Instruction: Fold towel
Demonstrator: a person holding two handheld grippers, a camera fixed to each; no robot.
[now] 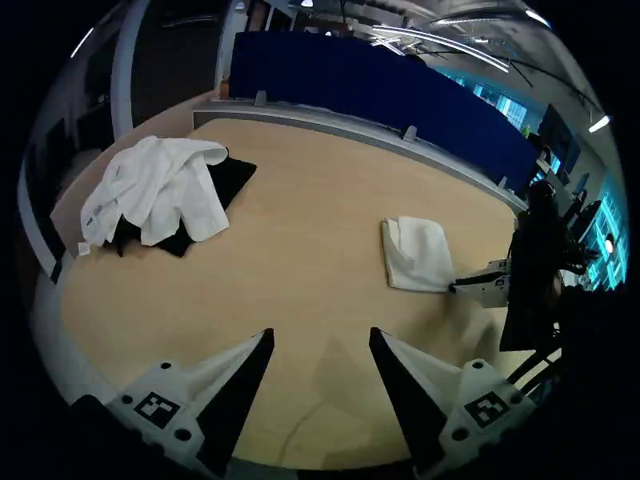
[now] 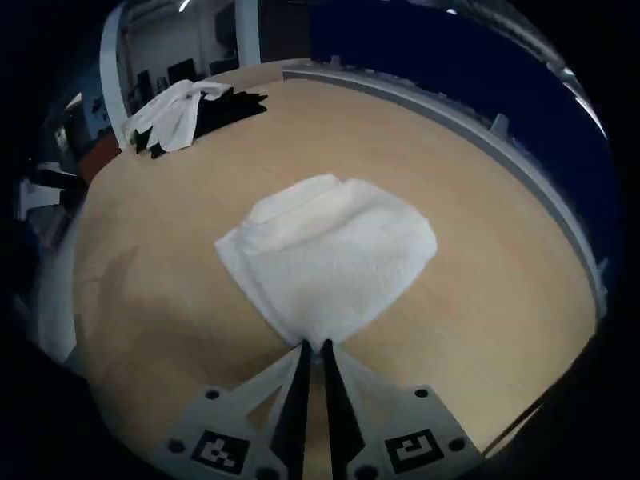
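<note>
A pale wooden table (image 1: 320, 200) with a rounded edge runs up to a dark blue partition (image 1: 360, 88), and office lights hang behind it. In the left gripper view, the towel (image 2: 332, 248) lies towards the right side of the table. It is white, already doubled over into a loose, thick packet, and well apart from a heap of white and black clothes (image 1: 160, 192) at the far left corner.

The right gripper (image 2: 314, 346) has its fingers drawn almost together on the towel's near corner, where the cloth narrows to a point, so it appears to be pinching that corner. The left gripper (image 1: 320, 336) hangs over bare wood with its fingers spread wide and nothing between them.

The towel looks light, soft and limp. It will probably sag and drag rather than keep its shape, and the stacked layers may slide apart if only the top one is caught. The safest hold is likely a corner or folded edge, with all layers pinched together, and a second corner taken by the free gripper.
</note>
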